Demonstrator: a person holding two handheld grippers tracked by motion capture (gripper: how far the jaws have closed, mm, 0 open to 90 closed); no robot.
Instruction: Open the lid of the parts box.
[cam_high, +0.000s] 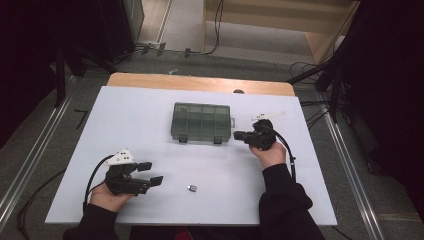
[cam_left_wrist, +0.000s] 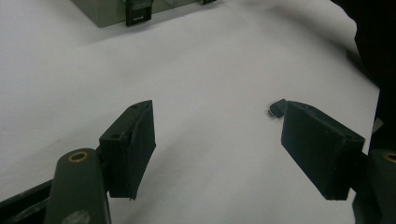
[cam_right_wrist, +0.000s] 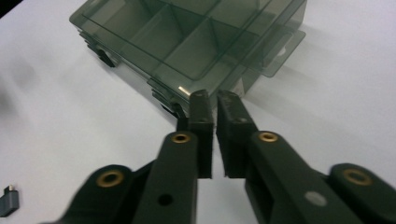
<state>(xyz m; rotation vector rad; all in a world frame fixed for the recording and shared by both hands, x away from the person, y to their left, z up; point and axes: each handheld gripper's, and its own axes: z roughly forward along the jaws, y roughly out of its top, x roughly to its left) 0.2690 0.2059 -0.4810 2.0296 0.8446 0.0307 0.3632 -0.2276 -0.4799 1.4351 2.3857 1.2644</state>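
Observation:
A smoky translucent compartment box (cam_high: 202, 122) lies closed at the middle of the white table (cam_high: 150, 115). A small grey adapter-like piece (cam_high: 192, 188) rests near the front edge. My left gripper (cam_high: 152, 173) is at the front left with its jaws wide open and nothing between them. In the left gripper view the small piece (cam_left_wrist: 277, 108) lies just beyond the right jaw's tip, and the gripper (cam_left_wrist: 217, 116) hovers over bare table. My right gripper (cam_high: 237, 134) is shut and empty, its tips (cam_right_wrist: 214, 97) close to the latch side of the box (cam_right_wrist: 196, 42) near its right corner.
A thin white strip-like object (cam_high: 270, 116) lies on the table behind the right hand. The box's two dark latches (cam_high: 183, 138) face the person. The small piece (cam_right_wrist: 9, 200) also appears low left in the right gripper view. Cables run across the floor beyond the table.

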